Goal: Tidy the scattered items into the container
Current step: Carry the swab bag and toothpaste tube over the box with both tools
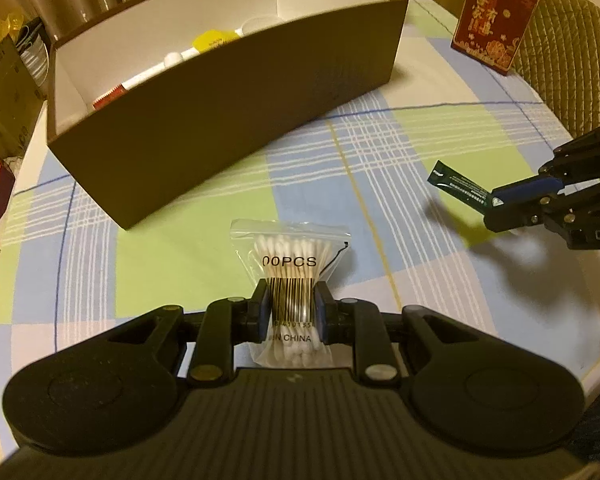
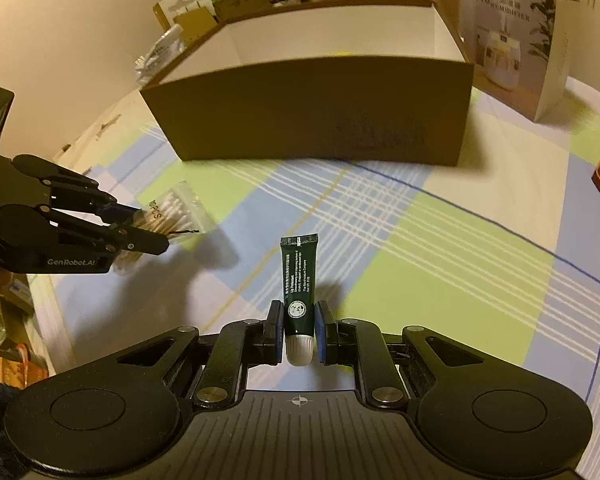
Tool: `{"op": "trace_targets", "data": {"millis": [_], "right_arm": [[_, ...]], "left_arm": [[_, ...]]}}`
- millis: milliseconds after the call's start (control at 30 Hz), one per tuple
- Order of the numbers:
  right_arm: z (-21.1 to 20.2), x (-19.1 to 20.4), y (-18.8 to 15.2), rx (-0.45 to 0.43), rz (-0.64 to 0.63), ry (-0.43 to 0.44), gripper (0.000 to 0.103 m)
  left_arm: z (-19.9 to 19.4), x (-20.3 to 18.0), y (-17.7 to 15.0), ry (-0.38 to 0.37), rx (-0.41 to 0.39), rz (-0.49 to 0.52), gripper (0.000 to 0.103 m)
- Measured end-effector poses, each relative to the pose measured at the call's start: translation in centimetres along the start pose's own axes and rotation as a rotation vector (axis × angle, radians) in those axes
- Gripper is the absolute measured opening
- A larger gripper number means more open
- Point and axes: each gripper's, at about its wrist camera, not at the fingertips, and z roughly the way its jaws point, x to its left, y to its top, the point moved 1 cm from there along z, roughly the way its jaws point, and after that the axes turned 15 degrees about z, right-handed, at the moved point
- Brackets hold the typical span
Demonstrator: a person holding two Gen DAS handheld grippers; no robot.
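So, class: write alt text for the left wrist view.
The left tool grips a bag of cotton swabs above a checked tablecloth, facing an open brown box. At right, the right tool holds a green tube.

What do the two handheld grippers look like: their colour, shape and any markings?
Both are matte black plastic. The left gripper and the right gripper each have a ribbed body, two round discs at the sides, and linkage bars with silver pivot pins leading to jaws with blue pads. A small crosshair mark sits on the body. White lettering "GenRobot.AI" is printed on the left gripper's side. No cables are visible.
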Motion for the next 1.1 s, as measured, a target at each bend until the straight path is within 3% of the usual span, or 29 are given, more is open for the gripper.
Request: {"op": "trace_targets", "data": {"millis": [433,733,967,1100], "right_arm": [[-2.5,0.7,4.2,-0.072,0.036,0.087,0.018],[-3.8,1.4,9.0,-0.156,0.024,0.112,0.018],[-3.5,1.8,15.0,-0.23,0.005,0.125,0.018],[-1.5,1.6,19.1,-0.234,0.029,0.133,0.018]], "left_arm": [[-4.3,2.3,1.9,-0.01,-0.124,0.002,0.018],[-7.0,6.2,4.9,0.039,-0.21,0.055,0.018],[-6.2,10.7,9.2,0.096,-0.255,0.114,0.018],[-3.8,13.9,12.2,0.095,-0.235,0.113,0.018]]}}
